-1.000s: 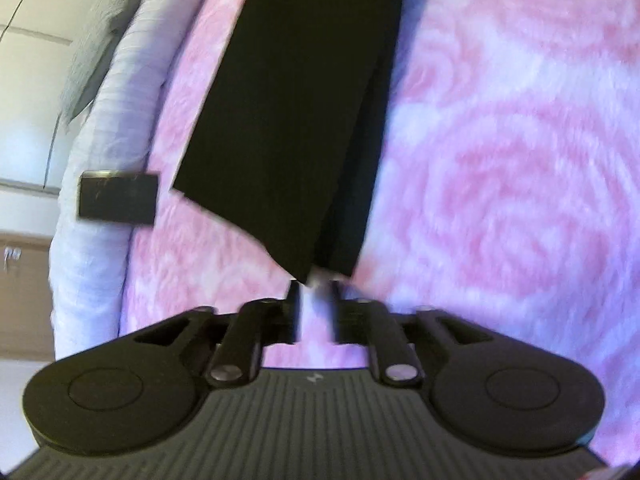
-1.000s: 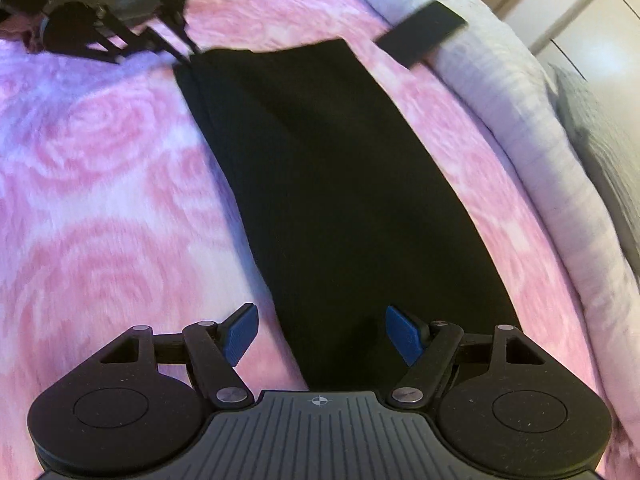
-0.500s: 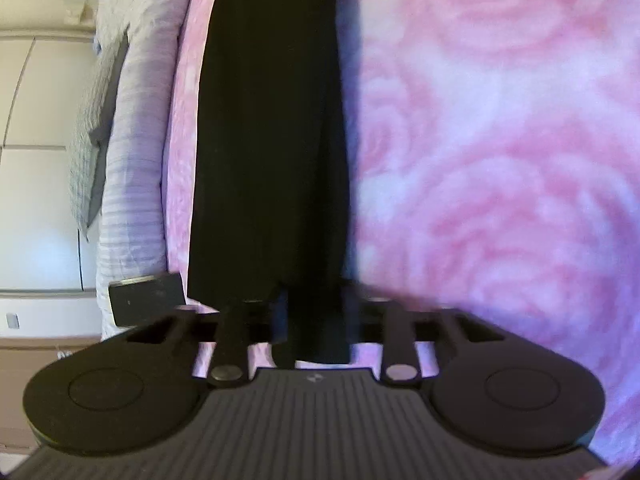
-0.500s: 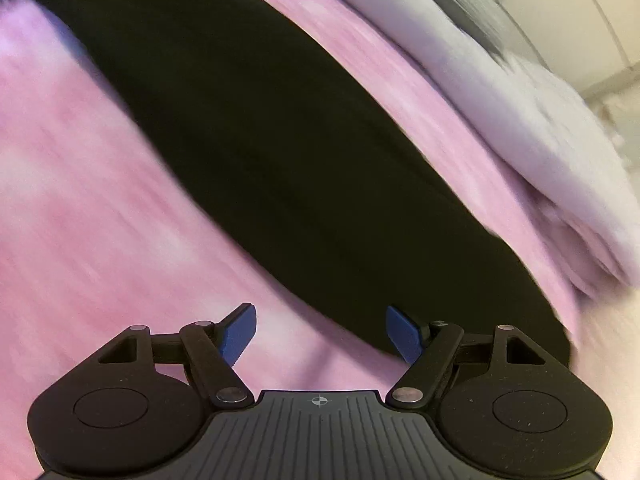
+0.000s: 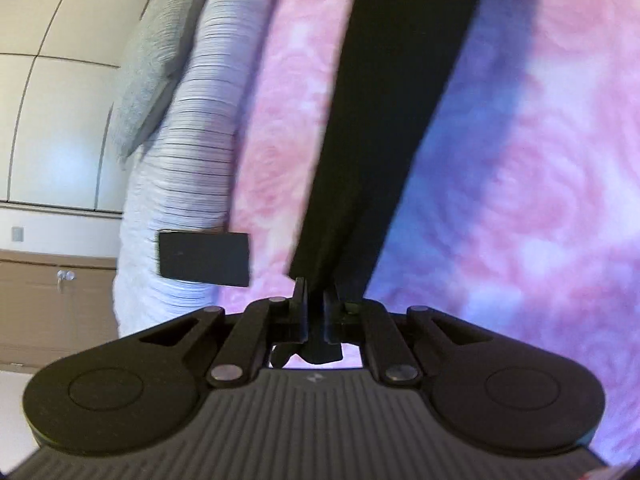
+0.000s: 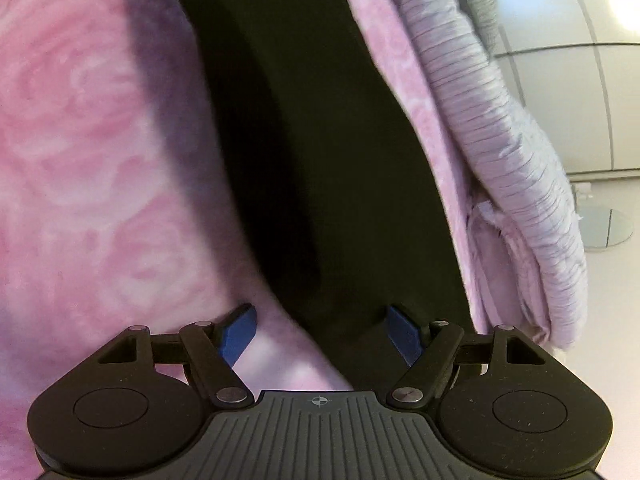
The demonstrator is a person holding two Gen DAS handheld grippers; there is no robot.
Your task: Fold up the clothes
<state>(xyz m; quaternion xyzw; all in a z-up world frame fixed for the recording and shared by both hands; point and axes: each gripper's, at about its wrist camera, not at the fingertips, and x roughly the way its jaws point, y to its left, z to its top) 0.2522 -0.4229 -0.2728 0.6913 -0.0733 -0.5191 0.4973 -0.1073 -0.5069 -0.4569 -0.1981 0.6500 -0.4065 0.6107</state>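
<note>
Left tongs (image 5: pixel 316 300): the two dark fingers (image 5: pixel 299 304) stand nearly together and are closing at this moment, pinching the near end of the long black cloth garment (image 5: pixel 384 128); a small tuft of black fabric sticks out behind the pads, toward the tool's body.
Left tongs, pose: they point forward and downward along the garment, which runs away from the fingertips as a taut, narrowing band, its near end lifted off the bed.
Right tongs (image 6: pixel 320 330): spread wide, blue pads (image 6: pixel 238 330) well apart and pressing on nothing; the right pad shows against the garment (image 6: pixel 320 152), the left pad against the bedspread just beside the garment's edge. Whether either pad touches fabric, I cannot tell.
Right tongs, pose: tilted downward over the other end of the garment, with the black cloth filling the view between and beyond the pads.
Garment, place: lying lengthwise on the pink rose-patterned plush bedspread (image 5: pixel 520 200), stretched between the two tools.
Striped white-lilac rolled blanket (image 5: pixel 188 152): along the bed's edge, on the far side of a strip of pink bedspread from the garment; also seen in the right wrist view (image 6: pixel 492 128).
Flat black rectangular object (image 5: pixel 204 258): resting on the rolled blanket's lower part, near the garment's pinched end but apart from it.
Grey knitted pillow (image 5: pixel 148 60): behind the rolled blanket, away from the garment.
</note>
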